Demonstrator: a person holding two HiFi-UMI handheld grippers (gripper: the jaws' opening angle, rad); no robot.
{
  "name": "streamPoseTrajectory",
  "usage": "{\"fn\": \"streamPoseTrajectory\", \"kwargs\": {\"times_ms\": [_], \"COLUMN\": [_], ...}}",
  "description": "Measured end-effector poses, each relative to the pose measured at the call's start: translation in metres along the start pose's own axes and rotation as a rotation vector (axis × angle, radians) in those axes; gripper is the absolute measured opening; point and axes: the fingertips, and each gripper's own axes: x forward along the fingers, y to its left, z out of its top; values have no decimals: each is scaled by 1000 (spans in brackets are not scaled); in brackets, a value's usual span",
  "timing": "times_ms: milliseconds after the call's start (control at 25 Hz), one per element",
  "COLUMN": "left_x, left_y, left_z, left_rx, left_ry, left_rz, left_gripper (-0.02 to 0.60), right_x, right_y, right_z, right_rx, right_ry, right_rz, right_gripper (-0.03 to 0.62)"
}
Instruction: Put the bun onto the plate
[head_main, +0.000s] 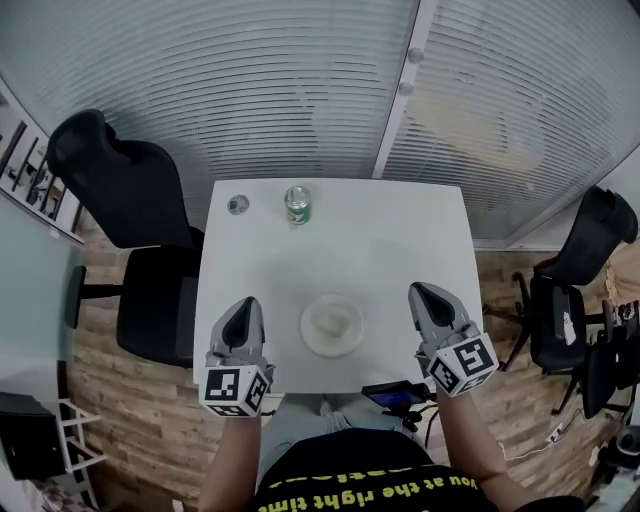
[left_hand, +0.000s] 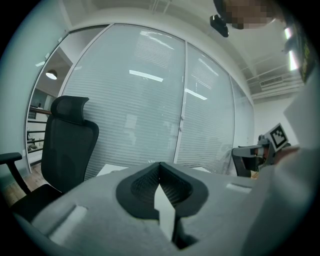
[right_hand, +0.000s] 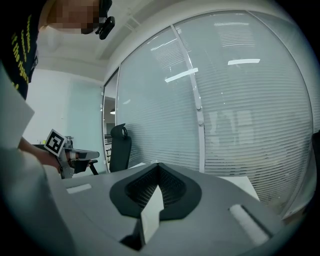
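Observation:
In the head view a pale bun (head_main: 331, 321) lies on a white plate (head_main: 313, 343) near the front edge of the white table (head_main: 400, 250). My left gripper (head_main: 240, 315) hangs left of the plate, my right gripper (head_main: 418, 294) right of it, both apart from plate and bun. Each gripper's jaws meet at the tip with nothing between them. In the left gripper view the left gripper (left_hand: 160, 165) points nearly level at the blinds; in the right gripper view the right gripper (right_hand: 158, 166) does the same. The plate and bun are hidden in both gripper views.
A green can (head_main: 297, 205) and a small round lid (head_main: 238, 204) stand at the table's far edge. Black office chairs sit at the left (head_main: 130, 200) and right (head_main: 585, 270). Glass walls with blinds (head_main: 300, 90) rise behind the table. A phone (head_main: 390, 395) lies by the person's lap.

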Motion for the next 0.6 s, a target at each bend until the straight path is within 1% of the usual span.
{"fn": "streamPoseTrajectory", "kwargs": {"times_ms": [280,600], "left_x": [6,10], "left_y": [-8,-18], "left_z": [6,10], "left_rx": [7,10], "left_ry": [-6,-10], "left_rz": [-29,-50], "left_gripper": [0,0], "right_x": [-10,-23], "right_y": [-9,-14], "right_z": [17,25], "right_rx": [9,-4], "right_ry": [-38,-60], "right_rz": [-36,-53], "right_gripper": [6,6]}}
